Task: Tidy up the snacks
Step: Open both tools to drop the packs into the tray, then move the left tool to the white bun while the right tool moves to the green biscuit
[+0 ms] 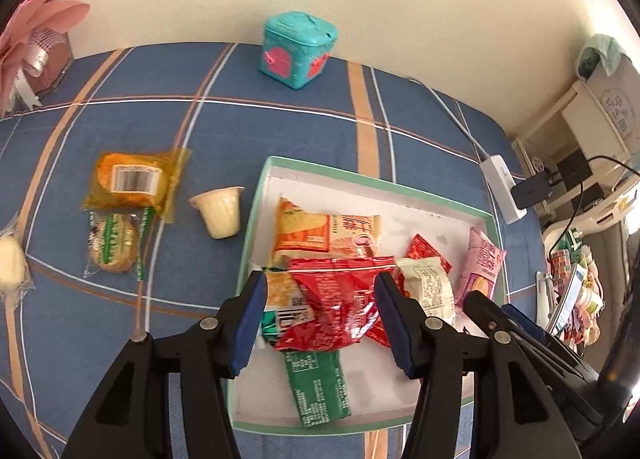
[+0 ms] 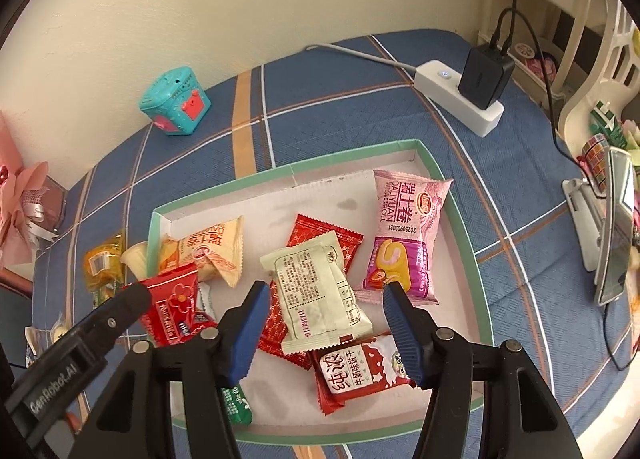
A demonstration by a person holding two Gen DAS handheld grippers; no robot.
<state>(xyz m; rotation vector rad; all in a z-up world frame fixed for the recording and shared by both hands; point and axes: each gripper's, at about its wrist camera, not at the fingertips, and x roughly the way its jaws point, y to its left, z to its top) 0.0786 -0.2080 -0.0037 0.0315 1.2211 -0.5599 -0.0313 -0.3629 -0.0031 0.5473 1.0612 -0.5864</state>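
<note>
Left gripper: my fingers spread wide apart, clamping nothing, angled downward.
Right gripper: my fingers equally parted, empty, just right of the left one.

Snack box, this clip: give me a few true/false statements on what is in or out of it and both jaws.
1. The pudding cup lies inside the box. False: it lies on the blue cloth, left of the box.
2. The pink roll packet is inside the box. True.
3. The left gripper is shut on the red packet. False: jaws open.
4. The right gripper is open. True.
5. The teal tin stands outside the box. True.
</note>
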